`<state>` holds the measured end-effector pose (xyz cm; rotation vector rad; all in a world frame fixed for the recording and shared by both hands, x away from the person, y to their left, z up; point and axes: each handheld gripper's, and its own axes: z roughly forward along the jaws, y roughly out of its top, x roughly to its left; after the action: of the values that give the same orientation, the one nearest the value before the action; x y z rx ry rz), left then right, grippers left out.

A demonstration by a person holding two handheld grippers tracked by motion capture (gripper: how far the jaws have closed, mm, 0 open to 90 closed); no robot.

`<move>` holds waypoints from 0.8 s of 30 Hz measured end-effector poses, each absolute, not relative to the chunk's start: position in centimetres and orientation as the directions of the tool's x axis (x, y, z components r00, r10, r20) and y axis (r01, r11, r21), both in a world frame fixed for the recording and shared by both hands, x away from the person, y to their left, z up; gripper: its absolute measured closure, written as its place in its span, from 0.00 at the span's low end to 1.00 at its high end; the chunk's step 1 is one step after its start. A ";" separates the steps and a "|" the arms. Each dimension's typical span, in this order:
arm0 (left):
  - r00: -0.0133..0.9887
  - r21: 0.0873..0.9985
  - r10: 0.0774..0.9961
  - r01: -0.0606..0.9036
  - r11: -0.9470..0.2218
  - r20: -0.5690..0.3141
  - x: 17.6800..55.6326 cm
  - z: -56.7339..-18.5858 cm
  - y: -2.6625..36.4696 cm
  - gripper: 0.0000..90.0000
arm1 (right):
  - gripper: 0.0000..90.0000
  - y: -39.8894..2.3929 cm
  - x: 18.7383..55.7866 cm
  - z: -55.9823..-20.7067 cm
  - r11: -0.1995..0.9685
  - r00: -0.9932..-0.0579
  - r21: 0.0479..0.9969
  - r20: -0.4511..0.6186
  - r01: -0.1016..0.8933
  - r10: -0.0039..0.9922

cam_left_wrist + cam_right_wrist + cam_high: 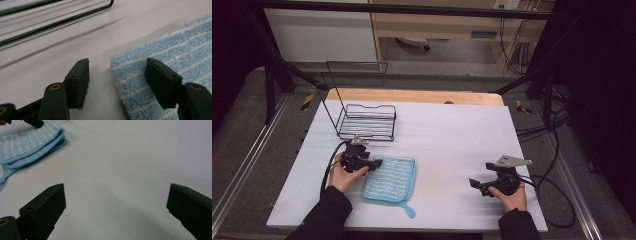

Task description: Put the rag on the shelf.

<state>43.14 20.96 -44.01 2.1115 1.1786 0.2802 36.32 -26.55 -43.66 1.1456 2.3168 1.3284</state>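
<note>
Blue terry cloth: folded cloth (390, 179), white-striped, lying flat at lower centre-left of the high view, hanging loop trailing toward the bottom edge.
Cloth axis: long side runs roughly top to bottom of the frame.
Left gripper (376, 163): at the cloth's upper left corner; nearer hand by far.
Key relation: in the left gripper view the cloth edge (160, 75) lies between the jaws, one jaw over the pile, the other on bare table.
Left jaw state: parted, pads not pressing; nothing grasped.
Right gripper (473, 183): well apart, lower right; jaws wide, empty.
Wire rack (367, 121): just above the left gripper.
Table (452, 130): white.
</note>
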 end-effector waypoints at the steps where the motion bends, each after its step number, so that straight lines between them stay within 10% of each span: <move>1: 0.565 0.662 0.812 0.666 -0.343 -0.148 43.1 -44.1 21.0 0.43 | 0.03 -26.6 36.3 -43.7 0.281 -0.666 0.811 0.169 0.513 0.727; 17: 0.575 0.646 0.797 0.683 -0.341 -0.188 42.5 -44.1 20.4 0.86 | 0.04 -26.0 36.4 -43.6 0.280 -0.664 0.810 0.171 0.515 0.728; 24: 0.557 0.656 0.810 0.683 -0.321 -0.183 41.6 -43.8 20.9 0.89 | 0.04 -25.1 36.5 -43.3 0.275 -0.664 0.812 0.176 0.515 0.726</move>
<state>41.63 20.89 -43.80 2.0869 1.1945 0.2318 36.51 -25.10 -43.31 1.1511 2.3140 1.3370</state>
